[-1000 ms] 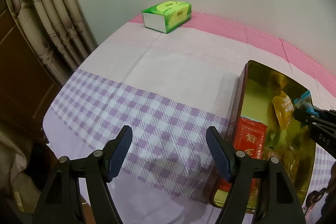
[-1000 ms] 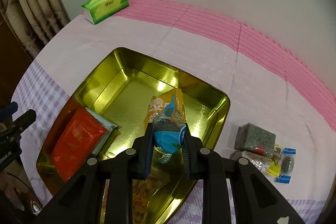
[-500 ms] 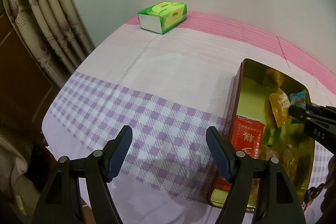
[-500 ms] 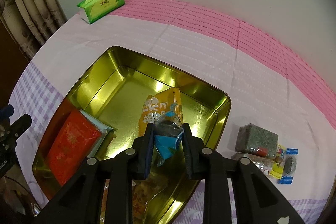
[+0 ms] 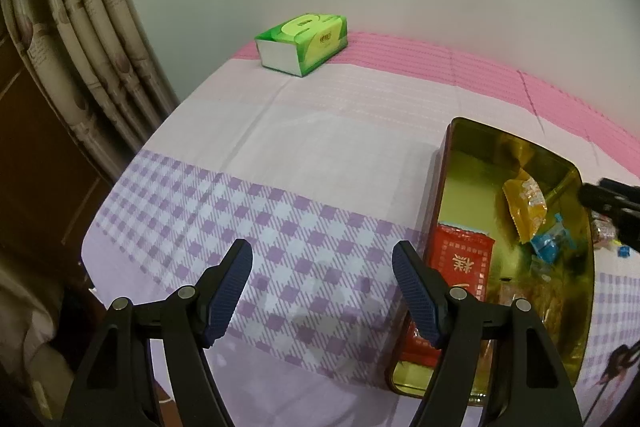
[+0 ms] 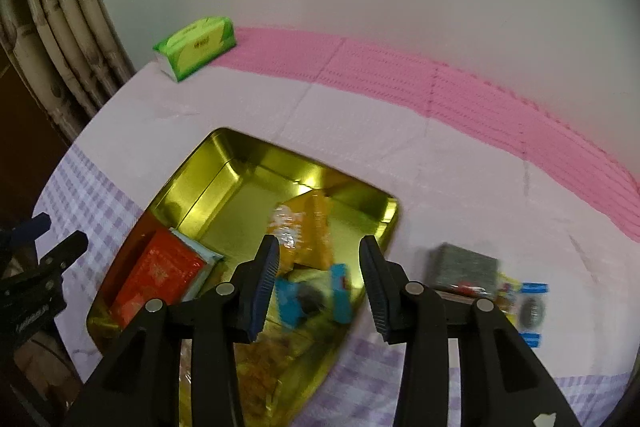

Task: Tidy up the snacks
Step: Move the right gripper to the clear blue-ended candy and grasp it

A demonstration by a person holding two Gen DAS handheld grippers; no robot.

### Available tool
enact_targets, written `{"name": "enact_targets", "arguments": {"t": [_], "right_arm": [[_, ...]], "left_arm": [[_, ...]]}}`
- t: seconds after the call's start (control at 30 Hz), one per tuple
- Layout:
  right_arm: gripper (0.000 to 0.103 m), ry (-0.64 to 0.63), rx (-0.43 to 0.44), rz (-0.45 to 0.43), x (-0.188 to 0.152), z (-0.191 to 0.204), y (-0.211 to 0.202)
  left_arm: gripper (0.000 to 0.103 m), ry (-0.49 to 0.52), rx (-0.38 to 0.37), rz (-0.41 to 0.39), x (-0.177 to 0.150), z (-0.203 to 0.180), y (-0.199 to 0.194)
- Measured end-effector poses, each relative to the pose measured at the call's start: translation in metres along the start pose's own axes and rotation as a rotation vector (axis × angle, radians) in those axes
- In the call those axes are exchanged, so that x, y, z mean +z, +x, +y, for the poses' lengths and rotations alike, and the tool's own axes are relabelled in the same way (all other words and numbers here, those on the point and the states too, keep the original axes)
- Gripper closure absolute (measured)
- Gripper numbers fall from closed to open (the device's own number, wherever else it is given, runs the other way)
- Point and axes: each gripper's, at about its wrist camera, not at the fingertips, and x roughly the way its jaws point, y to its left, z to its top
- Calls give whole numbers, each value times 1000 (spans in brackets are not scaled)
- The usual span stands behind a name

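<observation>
The cloth-covered table extends ahead of both grippers. The gold tin sits below and forward of the right gripper, and just right of the left gripper. The green tissue box stands far ahead of the left jaws, well apart from them, at the table's back edge.

Inside the tin, a red packet lies left of the right jaws and an orange snack bag lies just ahead of them. A blue-wrapped snack lies in the tin beneath the right jaws, free of both pads. These jaws have just been opening and stand moderately apart, gripping nothing.

A grey block and 2 or more small wrapped snacks lie on the cloth to the right of the right jaws.

The left jaws stand wide apart over checked cloth, with nothing between them.
</observation>
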Motion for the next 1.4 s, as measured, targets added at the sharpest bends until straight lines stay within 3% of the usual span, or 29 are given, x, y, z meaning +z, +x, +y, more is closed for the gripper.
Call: {"name": "enact_targets", "arguments": {"t": [0.37,0.57,0.8,1.1,1.4], "right_arm": [[58,168,-167,-2,-41,-122,-34],[58,222,-218,26,-65,-162,-32],[58,241,-195,34,-80,-180,-21],[64,259,-168,40,-76,-191,11],[70,257,-145,16,-82,-199,25]], "left_arm": [[30,26,19,-5,-1,-6,-2],[30,34,19,-15,-1,-8,-2],[30,42,28,-25,-2,-9,-1],[30,60,20,-57,-5,-16,-3],[30,164,-28,-73,0,-63,-20]]}}
